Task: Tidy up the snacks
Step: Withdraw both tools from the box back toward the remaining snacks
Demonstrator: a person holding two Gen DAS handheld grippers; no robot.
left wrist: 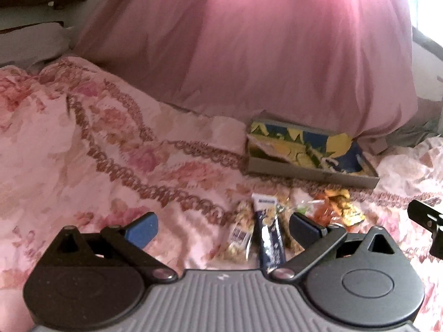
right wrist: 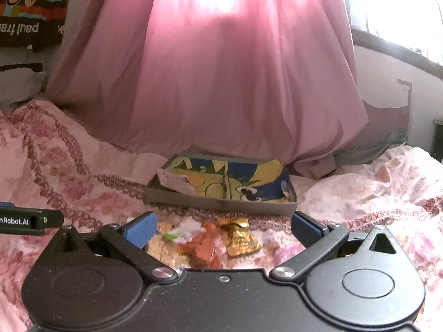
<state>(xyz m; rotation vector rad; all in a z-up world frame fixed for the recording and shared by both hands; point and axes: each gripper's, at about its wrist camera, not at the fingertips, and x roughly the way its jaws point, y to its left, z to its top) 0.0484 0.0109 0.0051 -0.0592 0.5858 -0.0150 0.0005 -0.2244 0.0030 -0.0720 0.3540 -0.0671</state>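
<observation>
I have both grippers spread wide and empty above the bed (left wrist: 83, 138): my left gripper (left wrist: 223, 228) over the dark blue snack bar (left wrist: 270, 238), my right gripper (right wrist: 223, 228) over the orange wrapper (right wrist: 203, 246) and gold packet (right wrist: 239, 235), near the shallow box (right wrist: 221, 206).

A: Any writing you can read?

B: At eleven o'clock in both wrist views, a brown bag (right wrist: 20, 31) carries white letters, mirrored, reading "paul fra" before the edge cuts them off.

A: Anything else?

B: At nine o'clock in the right wrist view, the left hand-held gripper (right wrist: 30, 221) bears "nRobot.AI". The dark snack bar (left wrist: 270, 238) has print, too blurred to read.
</observation>
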